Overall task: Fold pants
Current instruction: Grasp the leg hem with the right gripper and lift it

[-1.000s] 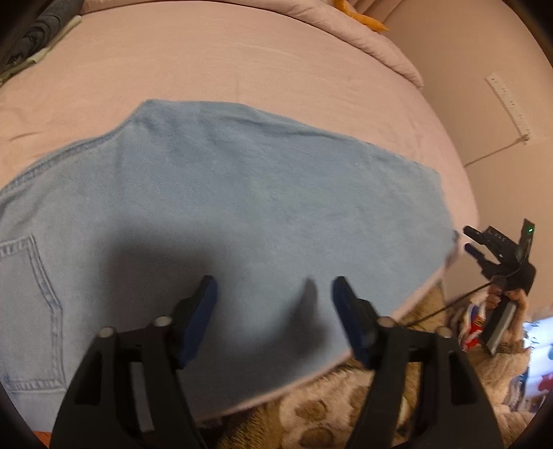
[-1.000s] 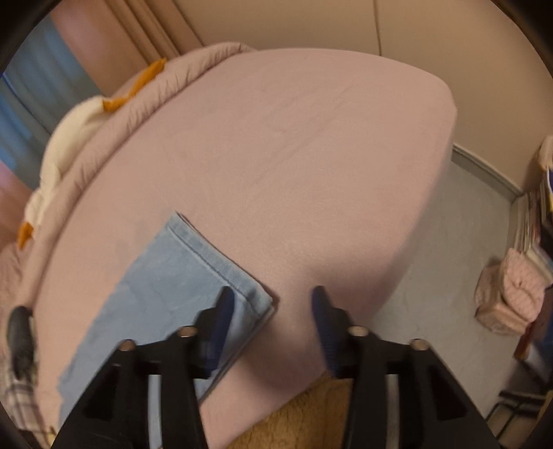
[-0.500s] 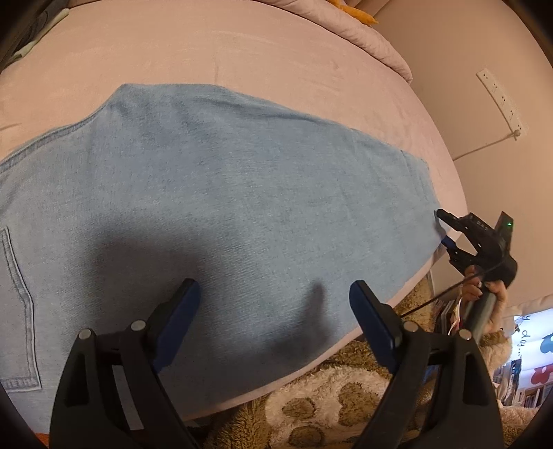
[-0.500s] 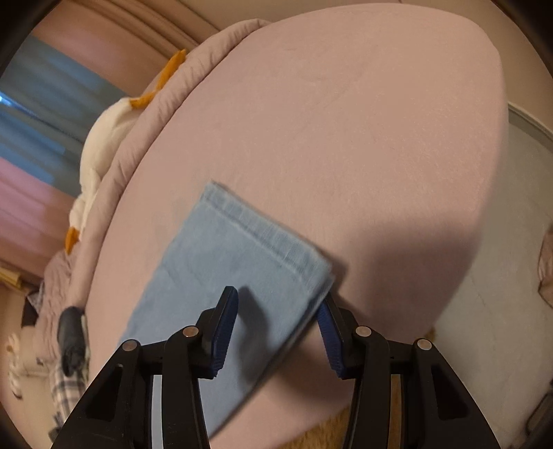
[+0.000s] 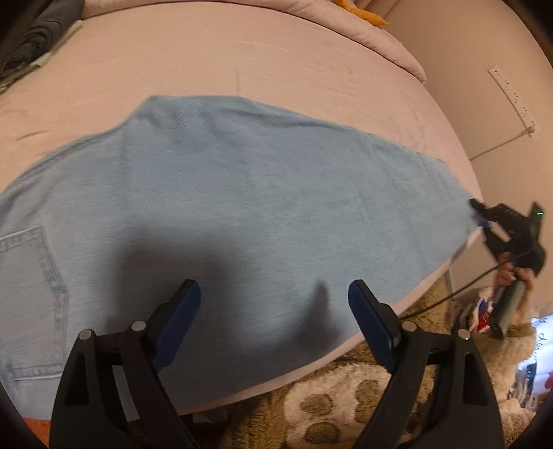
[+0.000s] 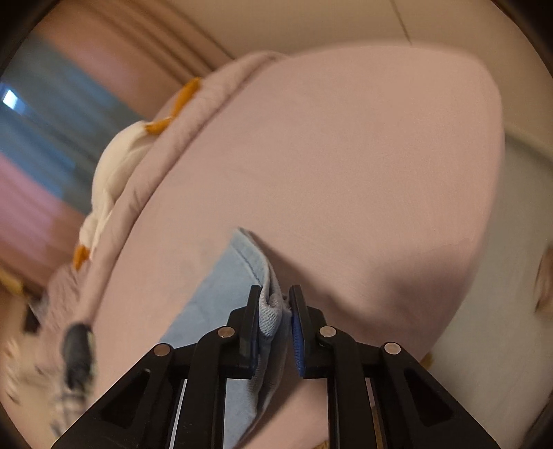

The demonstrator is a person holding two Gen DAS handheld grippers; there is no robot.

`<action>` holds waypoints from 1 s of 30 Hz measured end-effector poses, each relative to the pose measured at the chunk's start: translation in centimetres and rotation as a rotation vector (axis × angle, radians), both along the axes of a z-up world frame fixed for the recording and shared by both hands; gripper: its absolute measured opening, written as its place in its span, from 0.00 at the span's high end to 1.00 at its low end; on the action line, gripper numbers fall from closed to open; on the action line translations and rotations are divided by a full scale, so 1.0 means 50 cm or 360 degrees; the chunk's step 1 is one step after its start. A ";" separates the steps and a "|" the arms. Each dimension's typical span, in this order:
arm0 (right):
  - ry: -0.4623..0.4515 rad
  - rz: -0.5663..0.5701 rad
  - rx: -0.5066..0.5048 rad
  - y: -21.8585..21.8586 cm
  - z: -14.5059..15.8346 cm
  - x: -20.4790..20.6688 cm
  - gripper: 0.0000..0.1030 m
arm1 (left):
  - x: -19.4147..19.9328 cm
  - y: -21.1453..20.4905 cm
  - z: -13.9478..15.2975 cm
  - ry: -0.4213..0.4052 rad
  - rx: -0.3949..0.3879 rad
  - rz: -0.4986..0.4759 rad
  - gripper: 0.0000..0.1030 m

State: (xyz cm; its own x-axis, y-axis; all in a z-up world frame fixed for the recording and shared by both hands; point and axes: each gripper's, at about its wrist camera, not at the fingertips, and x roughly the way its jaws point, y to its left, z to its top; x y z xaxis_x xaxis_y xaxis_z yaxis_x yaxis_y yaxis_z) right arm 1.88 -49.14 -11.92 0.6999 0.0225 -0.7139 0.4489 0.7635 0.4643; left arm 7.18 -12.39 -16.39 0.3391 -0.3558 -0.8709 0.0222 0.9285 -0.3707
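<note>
Pants (image 5: 242,207) flat on pink bed (image 5: 276,69), right claw (image 6: 274,311) pinching hem, left claw (image 5: 273,311) agape.

My pink-sheeted bed (image 5: 276,62), light blue denim pants (image 5: 242,207) spread flat across it to my near edge, a pink quilt (image 5: 380,31) bunched along its far side, dark folded clothes (image 5: 38,41) at its far-left corner.

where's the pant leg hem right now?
The hem is pinched in the right gripper, at the near edge of the pink bed. In the left wrist view it sits far right, at that gripper.
</note>
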 end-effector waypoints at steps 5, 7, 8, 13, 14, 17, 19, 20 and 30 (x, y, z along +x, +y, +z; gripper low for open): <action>-0.0088 0.0084 -0.0132 0.056 0.061 0.005 0.84 | -0.015 0.032 0.019 -0.0047 0.0000 0.0067 0.15; -0.0100 0.0113 -0.0164 0.073 0.074 0.005 0.84 | -0.021 0.041 0.026 -0.0067 0.0010 0.0091 0.15; -0.0112 0.0139 -0.0180 0.087 0.082 0.006 0.84 | -0.022 0.044 0.029 -0.0075 0.0016 0.0099 0.15; -0.0190 0.0274 -0.0242 0.127 0.122 0.006 0.84 | -0.029 0.062 0.040 -0.0107 0.0018 0.0134 0.14; -0.0217 0.0319 -0.0254 0.142 0.133 0.005 0.84 | -0.030 0.065 0.042 -0.0112 0.0016 0.0141 0.14; -0.0262 0.0425 -0.0310 0.174 0.158 -0.002 0.84 | -0.034 0.075 0.046 -0.0124 0.0003 0.0158 0.14; -0.0281 0.0501 -0.0335 0.195 0.169 -0.007 0.84 | -0.037 0.081 0.047 -0.0127 -0.0004 0.0167 0.14; -0.0287 0.0536 -0.0341 0.207 0.169 -0.004 0.84 | -0.038 0.083 0.048 -0.0127 -0.0007 0.0170 0.14; -0.0248 0.0962 -0.0424 0.343 0.153 0.016 0.84 | -0.052 0.112 0.058 -0.0149 -0.0024 0.0204 0.14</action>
State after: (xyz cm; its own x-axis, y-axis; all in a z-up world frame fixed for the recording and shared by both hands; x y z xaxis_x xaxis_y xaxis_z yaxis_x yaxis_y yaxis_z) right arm 2.65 -31.98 -4.28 0.7149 0.2797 -0.6409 -0.1500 0.9565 0.2502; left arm 4.57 -6.81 -13.51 0.4623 -0.3172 -0.8280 -0.0611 0.9202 -0.3867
